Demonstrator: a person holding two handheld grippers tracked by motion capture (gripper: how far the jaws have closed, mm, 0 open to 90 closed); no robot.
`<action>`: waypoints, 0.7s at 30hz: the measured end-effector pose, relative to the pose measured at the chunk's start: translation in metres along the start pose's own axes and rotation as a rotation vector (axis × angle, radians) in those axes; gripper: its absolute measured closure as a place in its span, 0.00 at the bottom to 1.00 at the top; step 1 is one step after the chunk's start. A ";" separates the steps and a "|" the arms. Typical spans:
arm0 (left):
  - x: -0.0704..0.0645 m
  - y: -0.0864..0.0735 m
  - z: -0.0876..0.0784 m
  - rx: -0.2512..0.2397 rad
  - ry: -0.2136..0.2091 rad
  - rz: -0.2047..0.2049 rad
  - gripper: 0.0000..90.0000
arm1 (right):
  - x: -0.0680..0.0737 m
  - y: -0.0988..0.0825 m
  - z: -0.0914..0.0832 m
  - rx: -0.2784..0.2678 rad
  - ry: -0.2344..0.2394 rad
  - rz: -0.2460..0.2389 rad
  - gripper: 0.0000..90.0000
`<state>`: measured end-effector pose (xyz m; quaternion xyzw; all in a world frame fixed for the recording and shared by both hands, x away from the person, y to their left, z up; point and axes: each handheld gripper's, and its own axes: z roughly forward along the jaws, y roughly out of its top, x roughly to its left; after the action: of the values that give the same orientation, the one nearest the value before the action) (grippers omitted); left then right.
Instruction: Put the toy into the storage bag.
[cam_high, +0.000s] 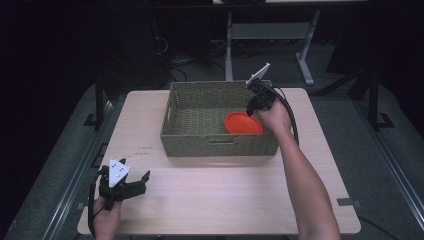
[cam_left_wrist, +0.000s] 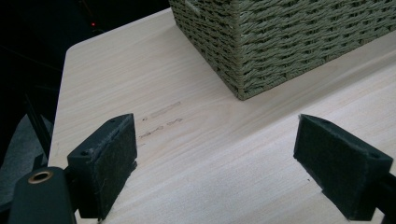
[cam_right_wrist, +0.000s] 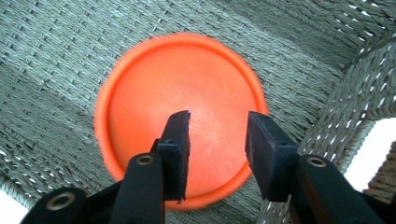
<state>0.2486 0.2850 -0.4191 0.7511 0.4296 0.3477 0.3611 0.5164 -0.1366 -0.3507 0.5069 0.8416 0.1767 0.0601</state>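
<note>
So the orange plate (cam_high: 243, 123) is sitting flat on the floor of the woven basket (cam_high: 195, 110), over toward the basket's 4 o'clock corner. The right gripper (cam_high: 253, 107) hangs right above it, reaching in over the rim at the plate's 1 o'clock side. In the right gripper view the jaws stand partly apart over the orange plate (cam_right_wrist: 180, 93) with nothing between them, and the pads aren't pressing on the rim, so I'd call that a release: the plate looks dropped off and the claw is letting go. No grip on it that I can see.

The left gripper (cam_high: 127, 186) is parked way off at the table's 7 o'clock corner, jaws spread wide over bare wood, holding nothing. The basket corner (cam_left_wrist: 243, 51) shows at its 12 o'clock.

My guess for the next move: lift the right hand straight up and out, keeping clear of the basket's wall on the 3 o'clock side so it doesn't snag the weave or nudge the plate.

Surface is a pale wood-grain table (cam_high: 225, 200) with a couple of faint marks on it near the basket. Room is dark, grey floor, and a white desk frame (cam_high: 270, 35) stands at 12 o'clock behind the table.
</note>
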 end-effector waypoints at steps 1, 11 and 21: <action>0.000 0.000 0.000 0.001 0.000 0.001 0.14 | -0.001 0.000 -0.001 0.000 0.004 -0.002 0.64; 0.001 0.001 0.001 0.010 0.007 0.001 0.14 | 0.001 -0.002 -0.008 -0.034 0.062 -0.021 0.59; 0.002 0.000 0.001 0.010 0.007 0.005 0.14 | 0.001 -0.009 -0.005 -0.039 0.110 -0.024 0.53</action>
<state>0.2502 0.2864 -0.4190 0.7530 0.4305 0.3489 0.3549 0.5069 -0.1407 -0.3494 0.4852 0.8459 0.2199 0.0259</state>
